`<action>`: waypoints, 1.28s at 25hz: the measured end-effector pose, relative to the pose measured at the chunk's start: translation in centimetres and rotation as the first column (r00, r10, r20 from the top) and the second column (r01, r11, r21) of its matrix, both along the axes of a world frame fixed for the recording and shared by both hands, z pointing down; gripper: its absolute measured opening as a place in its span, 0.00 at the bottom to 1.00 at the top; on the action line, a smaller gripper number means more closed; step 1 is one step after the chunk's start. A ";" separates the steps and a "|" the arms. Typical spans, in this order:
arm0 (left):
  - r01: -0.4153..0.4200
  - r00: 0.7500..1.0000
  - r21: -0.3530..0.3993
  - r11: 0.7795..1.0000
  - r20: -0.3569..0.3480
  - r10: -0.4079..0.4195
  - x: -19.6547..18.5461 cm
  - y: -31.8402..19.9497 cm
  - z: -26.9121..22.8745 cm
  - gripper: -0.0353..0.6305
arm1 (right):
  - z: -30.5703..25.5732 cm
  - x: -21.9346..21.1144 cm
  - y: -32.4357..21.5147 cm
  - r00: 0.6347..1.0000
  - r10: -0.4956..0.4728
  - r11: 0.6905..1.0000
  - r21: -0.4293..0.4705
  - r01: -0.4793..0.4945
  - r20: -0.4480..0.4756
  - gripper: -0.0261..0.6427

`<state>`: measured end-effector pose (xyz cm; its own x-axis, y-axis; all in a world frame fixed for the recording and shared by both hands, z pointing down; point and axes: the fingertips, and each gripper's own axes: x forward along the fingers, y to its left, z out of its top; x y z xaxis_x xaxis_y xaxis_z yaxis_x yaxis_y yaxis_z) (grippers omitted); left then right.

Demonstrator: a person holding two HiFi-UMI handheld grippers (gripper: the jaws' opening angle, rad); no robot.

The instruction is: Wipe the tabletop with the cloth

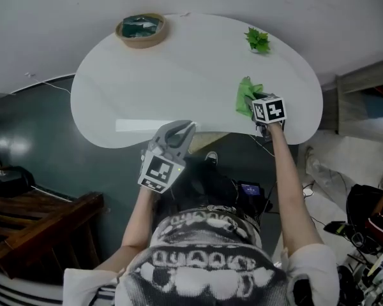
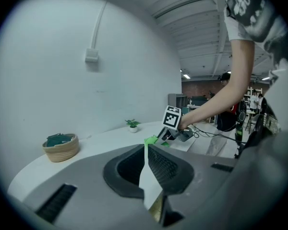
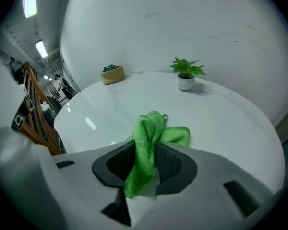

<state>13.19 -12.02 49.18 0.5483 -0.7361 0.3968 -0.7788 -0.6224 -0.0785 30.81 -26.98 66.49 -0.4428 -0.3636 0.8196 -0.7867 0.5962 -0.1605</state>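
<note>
White rounded surface [image 1: 179, 75] under a pale wall: the wipe looks about to start.
Right gripper [image 3: 149, 153] fingers pinch the green cloth [image 3: 151, 128], right of centre in the head view; left gripper [image 1: 186, 129] fingers pressed together, empty. Next: likely press down and sweep.
</note>
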 end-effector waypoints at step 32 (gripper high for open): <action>0.050 0.999 -0.002 0.999 0.019 -0.050 -3.6 4.1 -0.5 0.09 | -2.7 3.7 3.0 0.996 0.085 0.995 0.052 -0.084 -0.013 0.22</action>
<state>9.54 -7.90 48.68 0.5033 -0.7616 0.4083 -0.8072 -0.5830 -0.0923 34.50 -23.99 63.79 -0.3964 -0.4411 0.8051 -0.8366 0.5347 -0.1190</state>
